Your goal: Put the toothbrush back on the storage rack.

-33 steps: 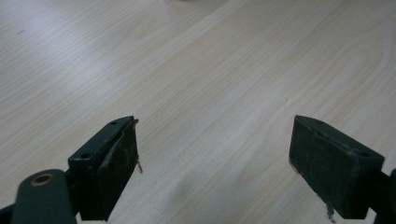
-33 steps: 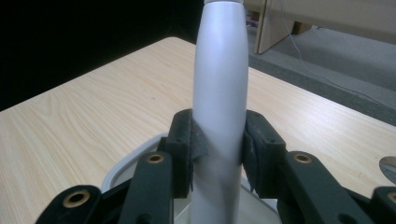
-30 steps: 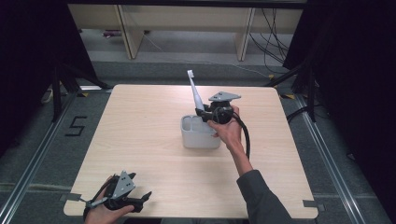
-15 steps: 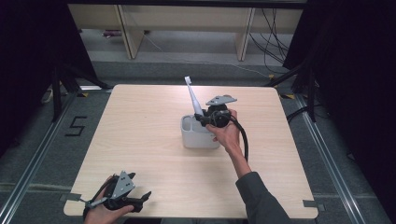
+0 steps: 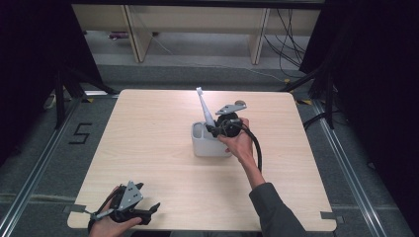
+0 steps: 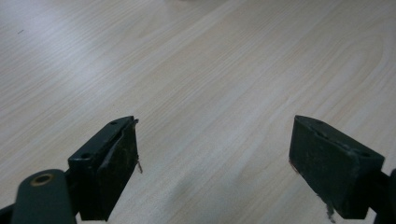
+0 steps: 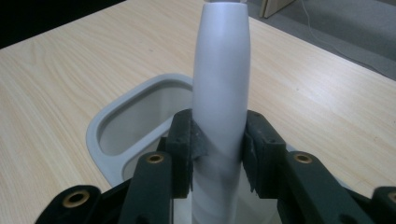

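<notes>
A pale wooden surface (image 5: pixel 148 148) fills mid-frame; wooden shelving (image 5: pixel 192 29) stands at the top, cables (image 5: pixel 291 34) upper right.

We wear a dark grey long sleeve (image 5: pixel 272 210) on the right arm, and each black two-jaw claw (image 5: pixel 129 210) carries a grey three-cornered plate (image 5: pixel 231 106), brass-ringed screw holes and a thick black cable (image 5: pixel 258 148).

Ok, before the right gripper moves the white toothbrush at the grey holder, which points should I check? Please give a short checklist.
1. Right gripper shut on the toothbrush handle: ok.
2. Handle centred between the pads: ok.
3. Toothbrush tilted, lower end at the holder opening: ok.
4. Lower end touching the bottom inside: cannot tell.
5. Holder standing flat on the table: ok.
6. Left gripper open, holding nothing, far from the holder: ok.
</notes>
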The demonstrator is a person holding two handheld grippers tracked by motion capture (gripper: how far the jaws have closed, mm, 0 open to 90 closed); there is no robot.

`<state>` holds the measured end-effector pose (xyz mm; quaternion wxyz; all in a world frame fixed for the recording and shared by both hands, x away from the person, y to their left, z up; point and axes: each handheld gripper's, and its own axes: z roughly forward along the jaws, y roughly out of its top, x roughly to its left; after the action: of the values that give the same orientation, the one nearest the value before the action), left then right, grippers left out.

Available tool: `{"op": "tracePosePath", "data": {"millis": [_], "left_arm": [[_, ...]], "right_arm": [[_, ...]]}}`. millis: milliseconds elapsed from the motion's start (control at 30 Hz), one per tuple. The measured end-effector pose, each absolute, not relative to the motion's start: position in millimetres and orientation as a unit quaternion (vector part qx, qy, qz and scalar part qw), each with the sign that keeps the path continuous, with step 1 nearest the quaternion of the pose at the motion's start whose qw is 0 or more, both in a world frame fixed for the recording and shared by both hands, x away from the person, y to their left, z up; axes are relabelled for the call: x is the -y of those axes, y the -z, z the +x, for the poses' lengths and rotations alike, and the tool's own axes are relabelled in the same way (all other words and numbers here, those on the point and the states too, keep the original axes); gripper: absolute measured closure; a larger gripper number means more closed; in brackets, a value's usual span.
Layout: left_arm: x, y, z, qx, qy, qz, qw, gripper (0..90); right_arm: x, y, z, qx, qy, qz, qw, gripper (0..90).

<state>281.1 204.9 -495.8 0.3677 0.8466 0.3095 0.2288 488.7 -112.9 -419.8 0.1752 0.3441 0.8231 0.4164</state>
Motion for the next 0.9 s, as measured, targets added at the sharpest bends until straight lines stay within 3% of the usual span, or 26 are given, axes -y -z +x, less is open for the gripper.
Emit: {"op": "tracePosePath", "data": {"millis": [400, 900], "left_arm": [[-204.8, 496.0, 281.4, -0.307, -0.229, 0.847, 0.368, 15.2], [-204.8, 496.2, 281.4, -0.306, -0.232, 0.847, 0.368, 15.1]], "right_arm": [[109.9, 424.7, 488.4, -0.839, -0.379, 0.36, 0.148, 66.6], [106.6, 429.1, 492.8, -0.85, -0.36, 0.353, 0.154, 66.4]]}}
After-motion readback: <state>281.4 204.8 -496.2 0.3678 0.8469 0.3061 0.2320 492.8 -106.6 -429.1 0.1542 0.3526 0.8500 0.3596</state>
